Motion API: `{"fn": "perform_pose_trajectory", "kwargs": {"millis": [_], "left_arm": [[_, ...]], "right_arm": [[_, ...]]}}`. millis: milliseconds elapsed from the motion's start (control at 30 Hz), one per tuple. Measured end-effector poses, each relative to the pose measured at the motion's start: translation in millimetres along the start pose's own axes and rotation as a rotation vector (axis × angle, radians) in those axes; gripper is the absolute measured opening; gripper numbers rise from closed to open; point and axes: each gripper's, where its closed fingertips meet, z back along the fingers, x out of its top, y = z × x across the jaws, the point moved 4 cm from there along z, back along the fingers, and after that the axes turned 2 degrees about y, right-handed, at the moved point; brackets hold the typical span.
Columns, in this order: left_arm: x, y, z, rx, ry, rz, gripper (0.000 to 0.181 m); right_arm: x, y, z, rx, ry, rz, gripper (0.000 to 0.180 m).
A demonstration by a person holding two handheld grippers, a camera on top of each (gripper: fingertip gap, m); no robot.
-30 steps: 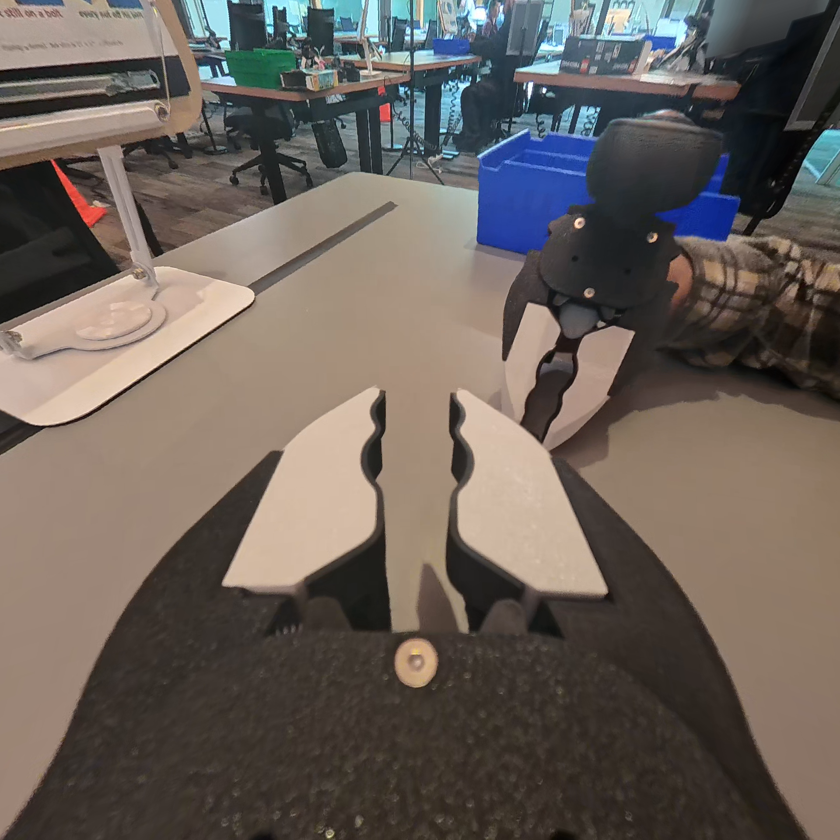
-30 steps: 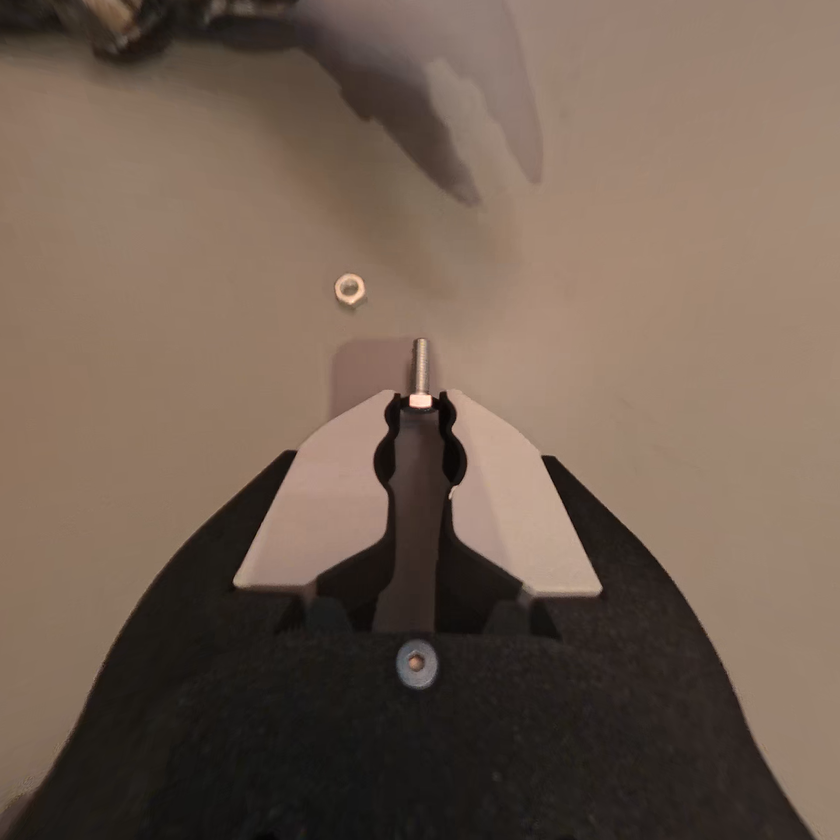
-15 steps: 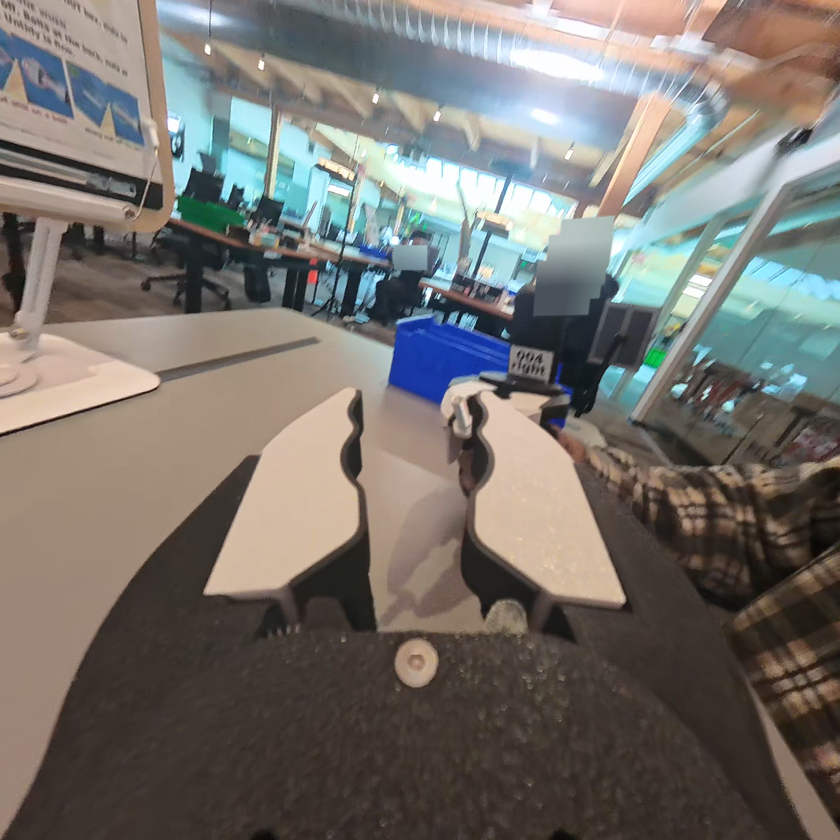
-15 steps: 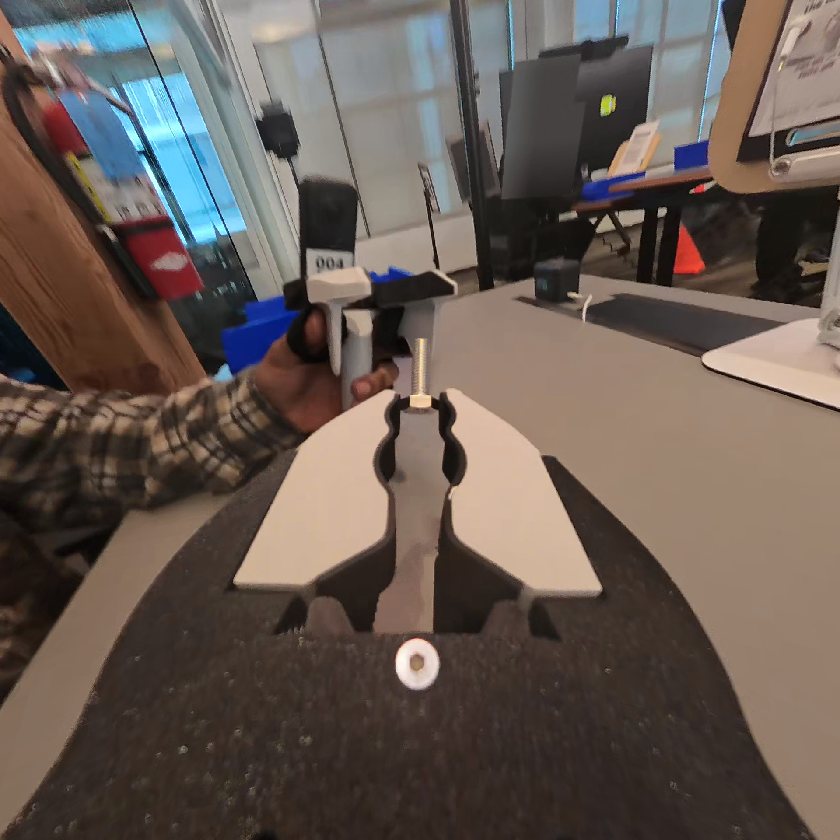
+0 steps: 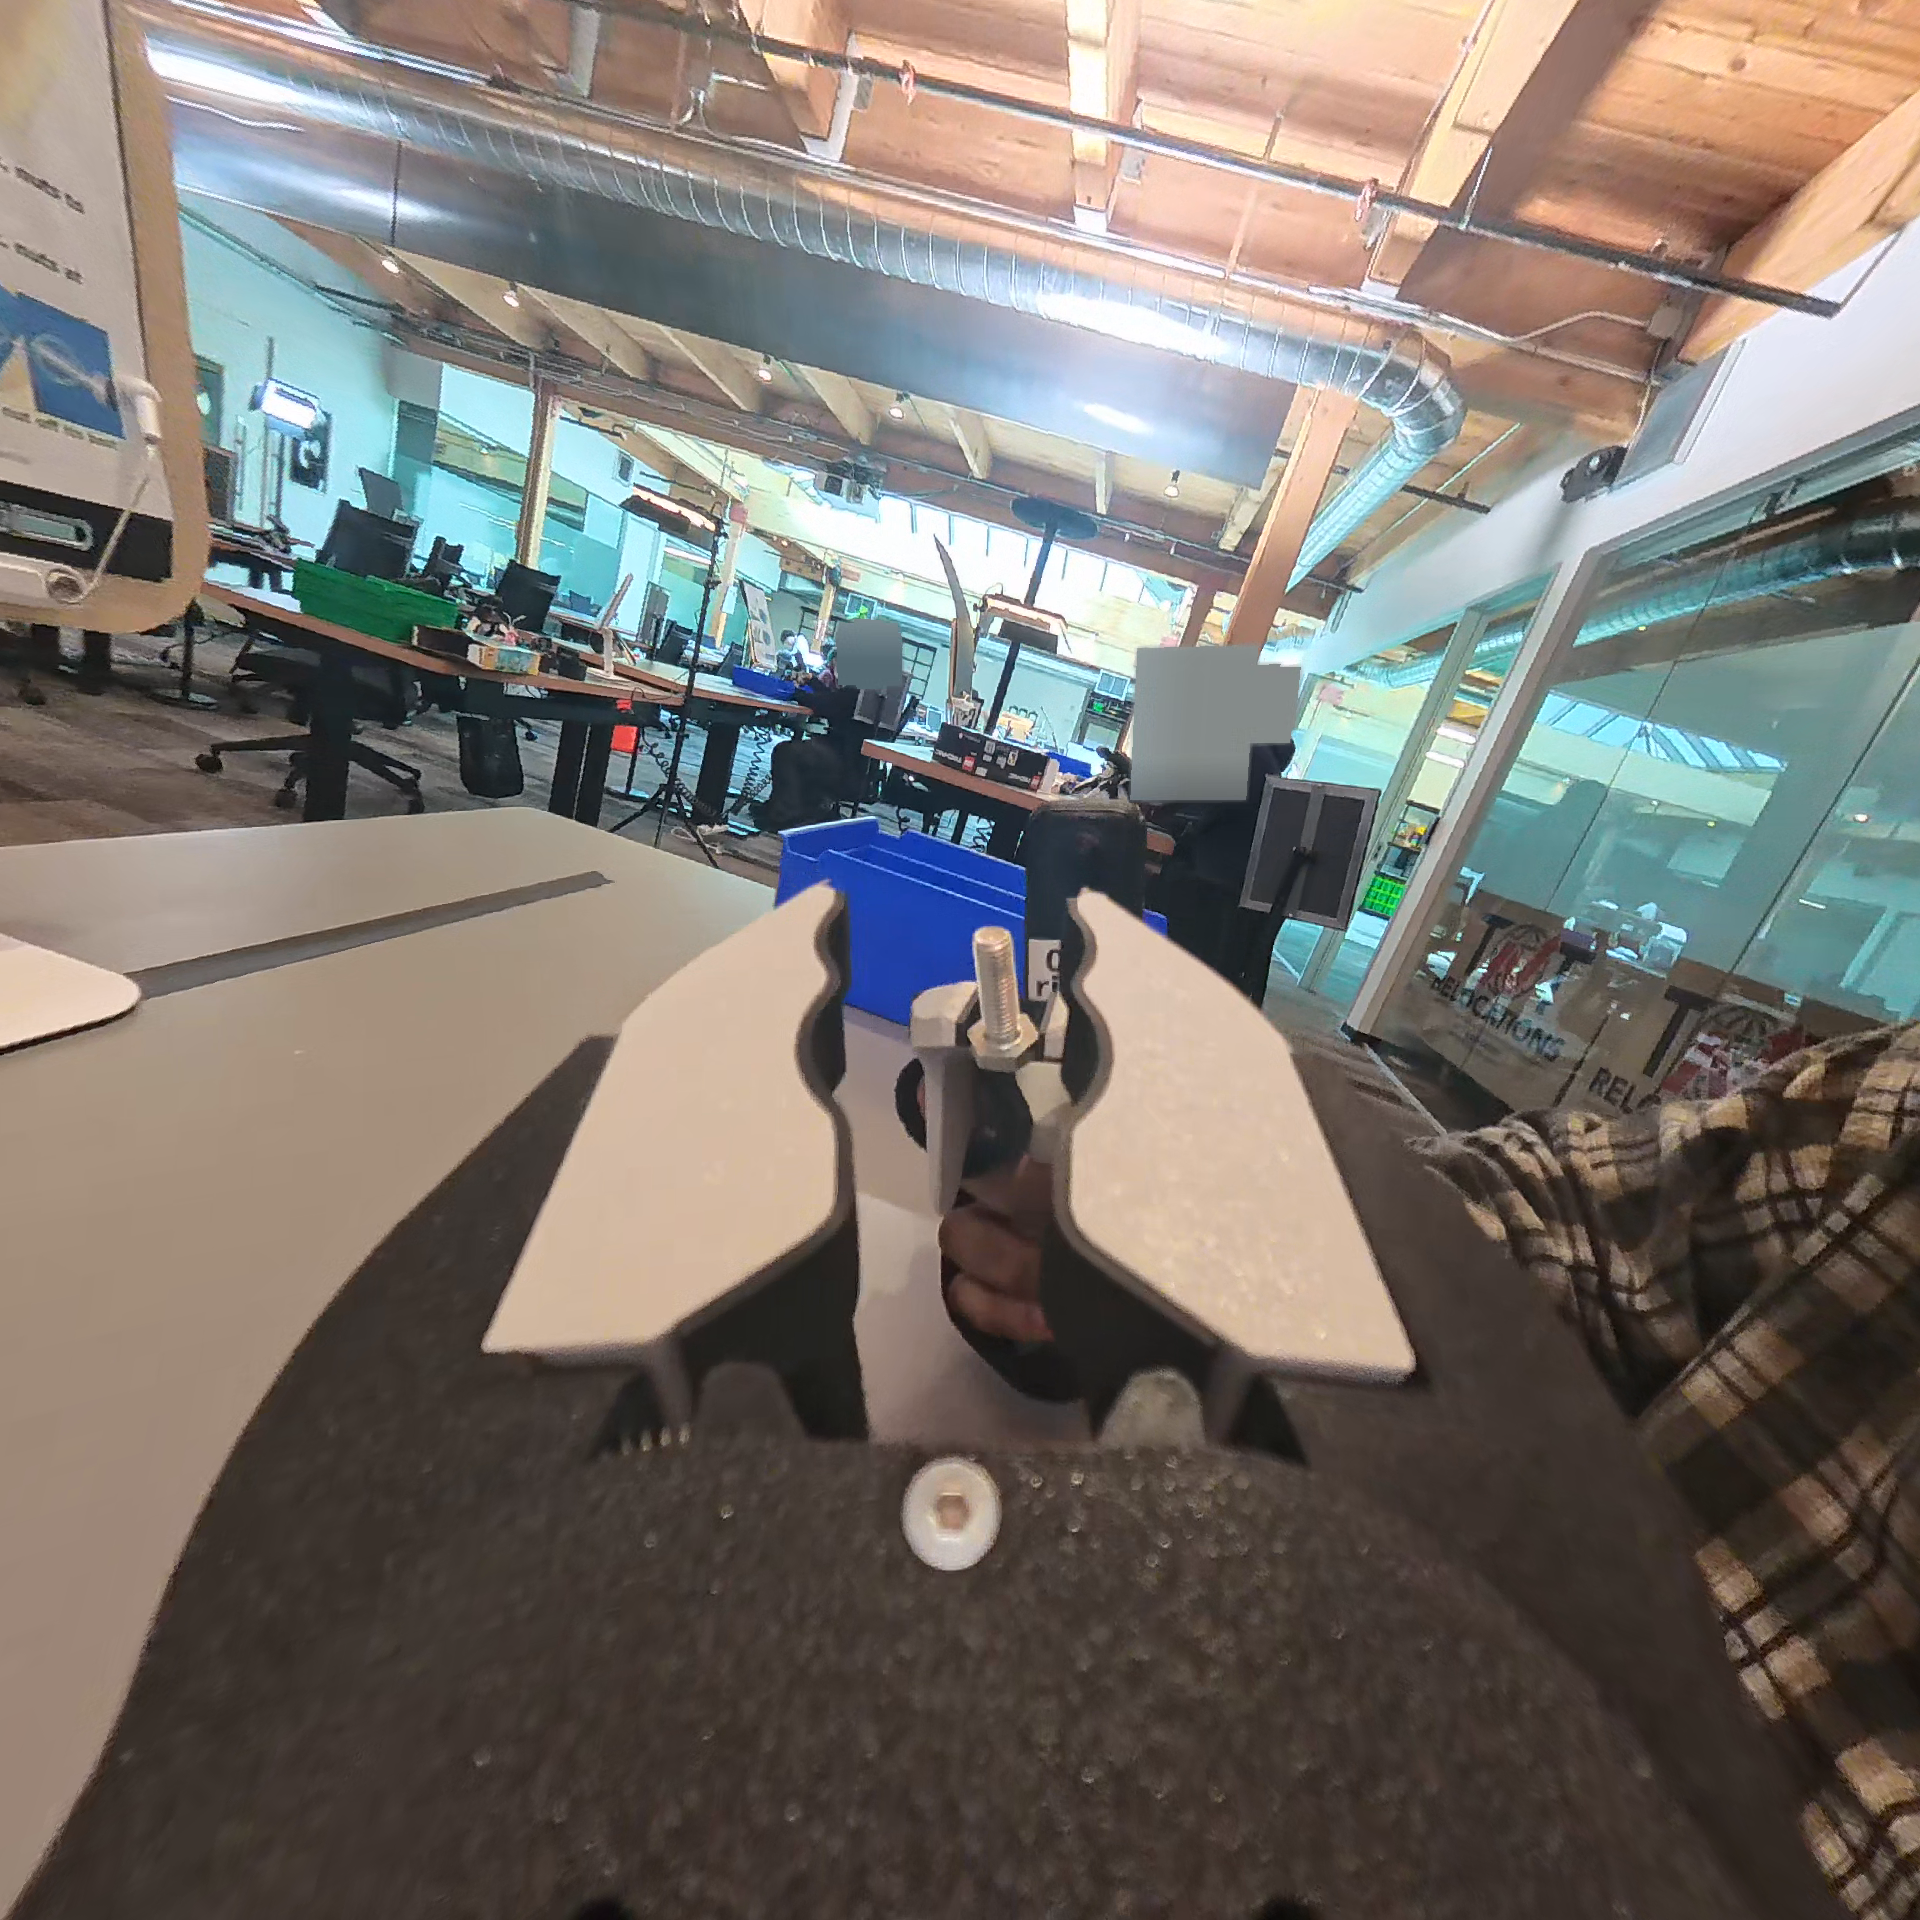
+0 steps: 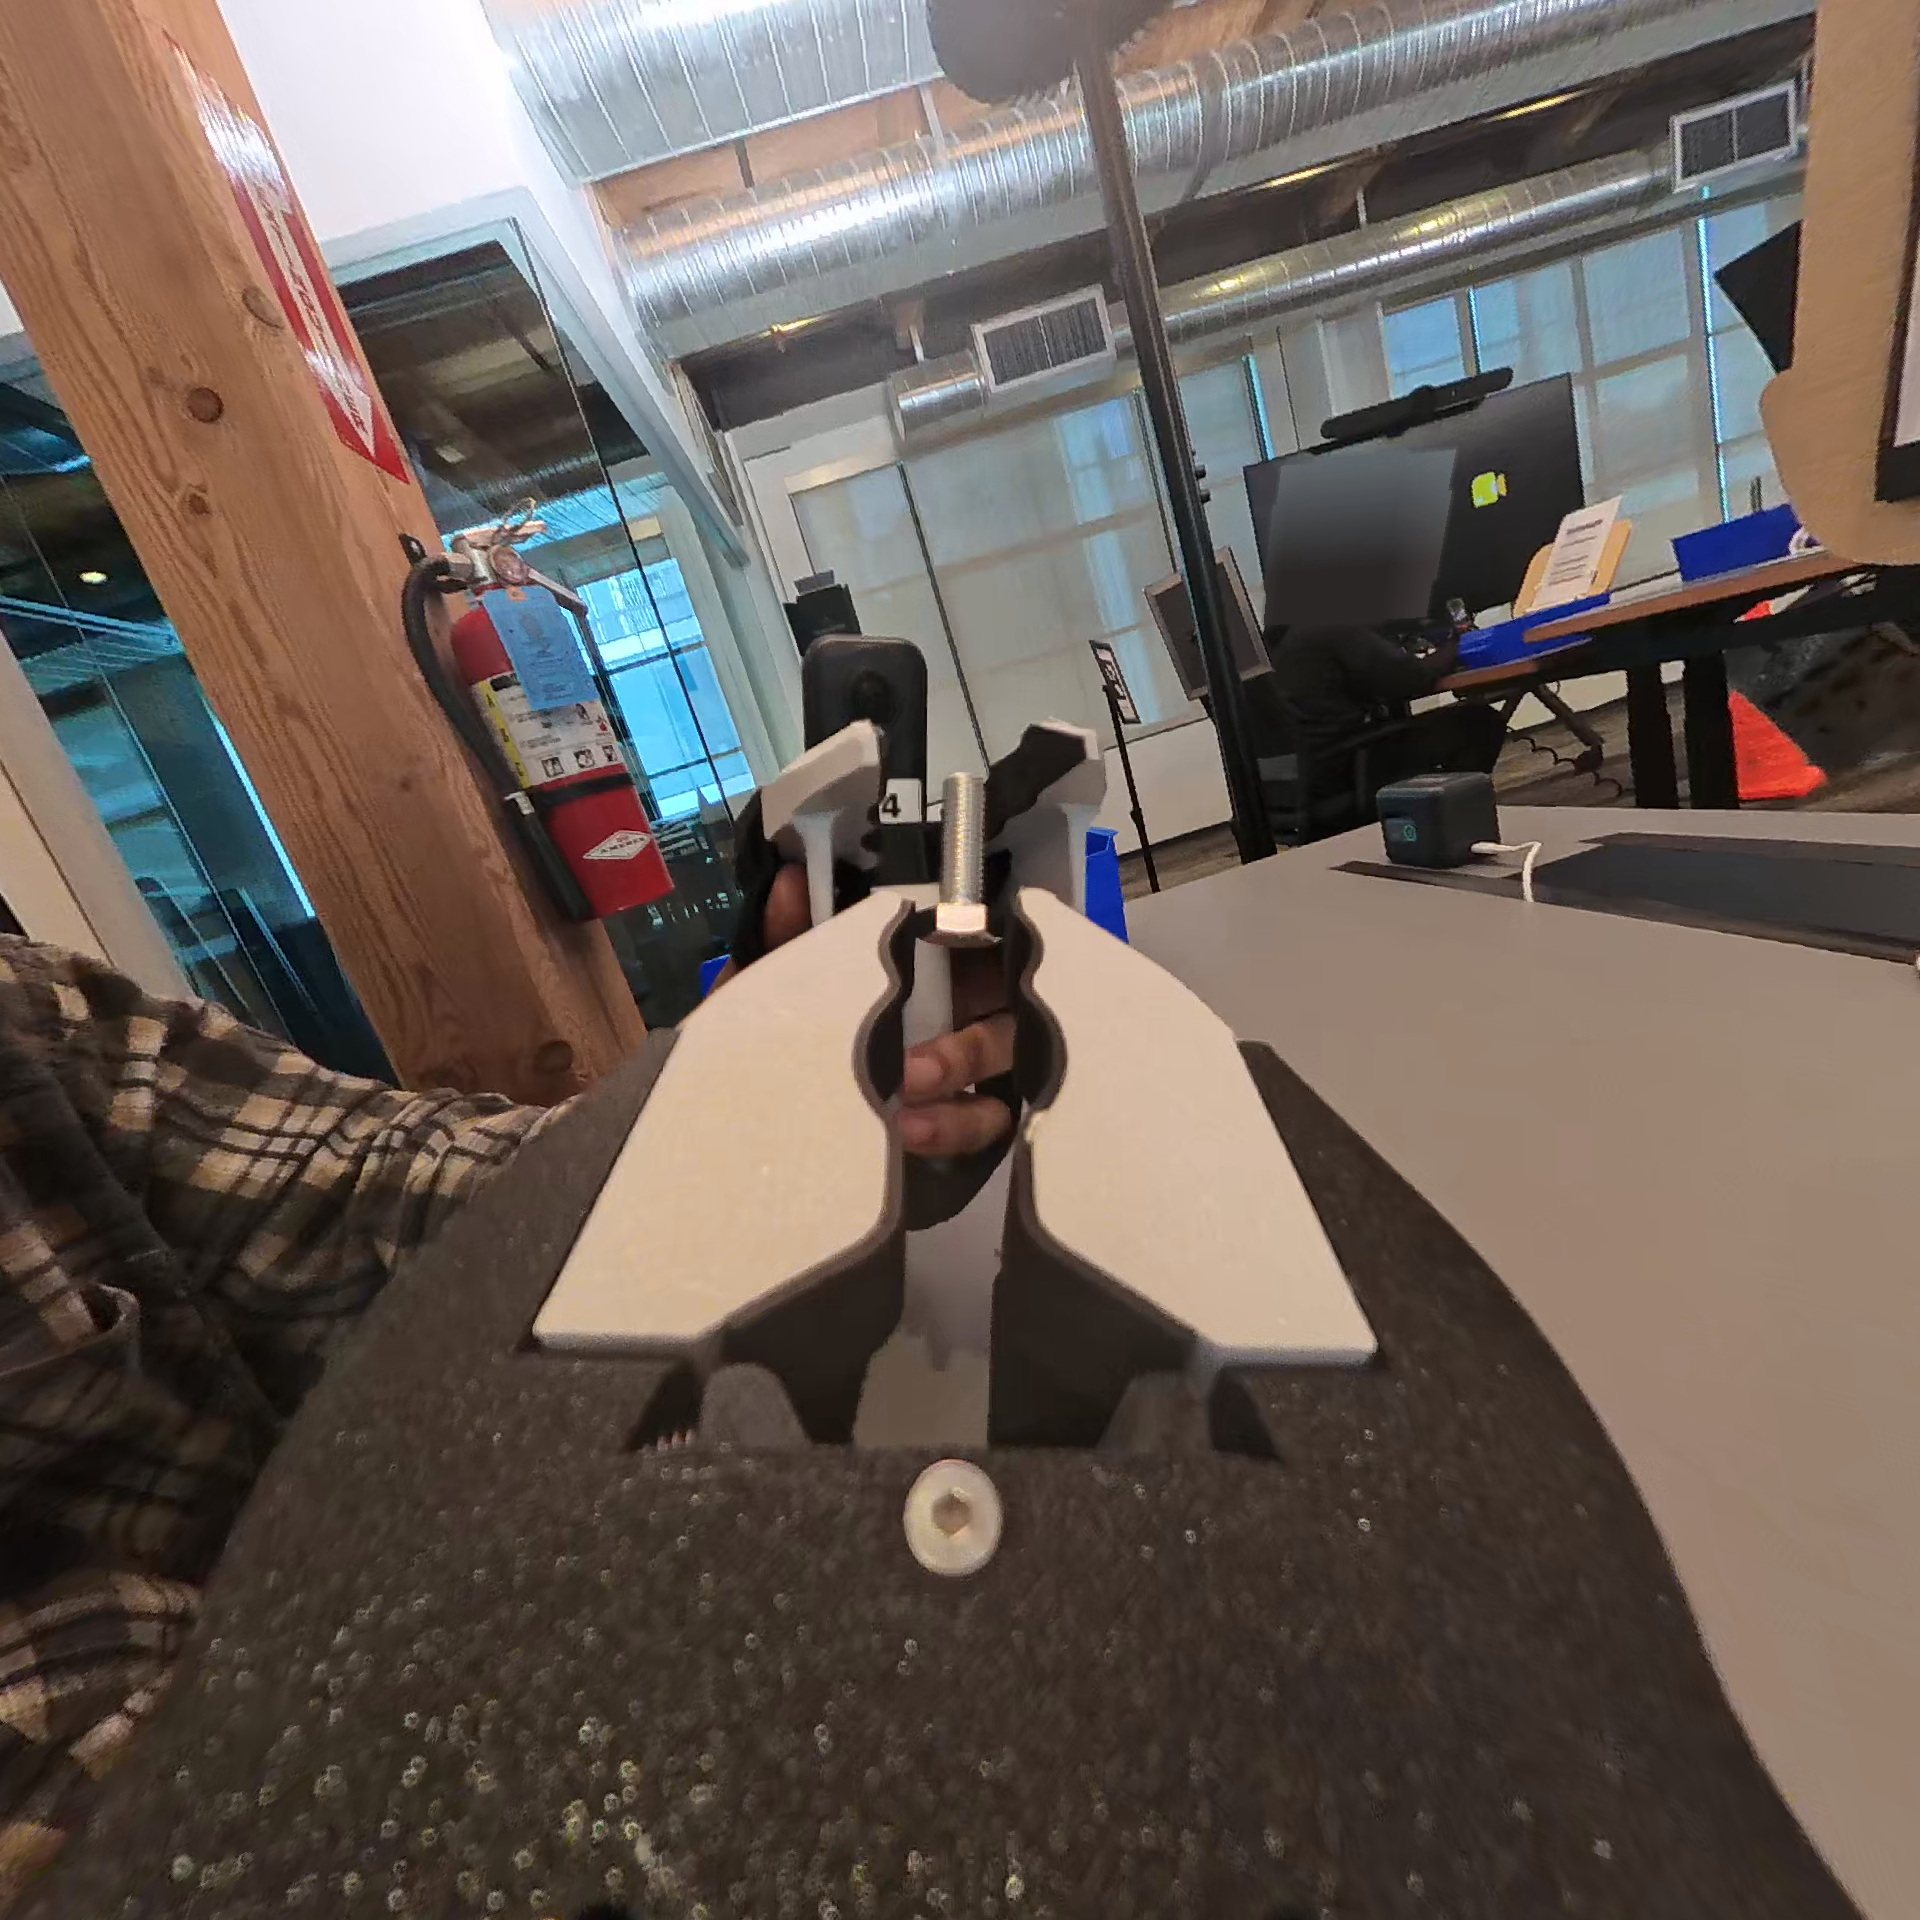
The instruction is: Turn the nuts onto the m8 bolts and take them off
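1. Your right gripper (image 6: 961, 920) pinches the head of the bolt (image 6: 962, 842), whose thread stands upright; your left gripper (image 5: 951, 961) is spread, holding nothing.
2. A small white label (image 6: 900, 803) sits on the left gripper's body, partly hidden.
3. No nut is in view now.
4. A second ago both grippers pointed down at the grey table (image 5: 260, 1091); now they face each other above it.

I see both views bright and evenly lit, daylight coming through the windows (image 6: 1039, 582) beyond my right gripper (image 6: 958, 914). Wide-angle bending curves the edges. The bolt (image 6: 961, 842) looks sharp; the foam nearest the lens is slightly soft.
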Motion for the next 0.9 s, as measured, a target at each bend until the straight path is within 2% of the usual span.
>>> {"fn": "perform_pose_trajectory", "kwargs": {"millis": [900], "left_arm": [[-10.3, -10.0, -7.0, -0.047, 0.058, -0.021, 0.015]], "right_arm": [[-1.8, 2.2, -3.2, 0.023, -0.039, -0.04, 0.015]]}}
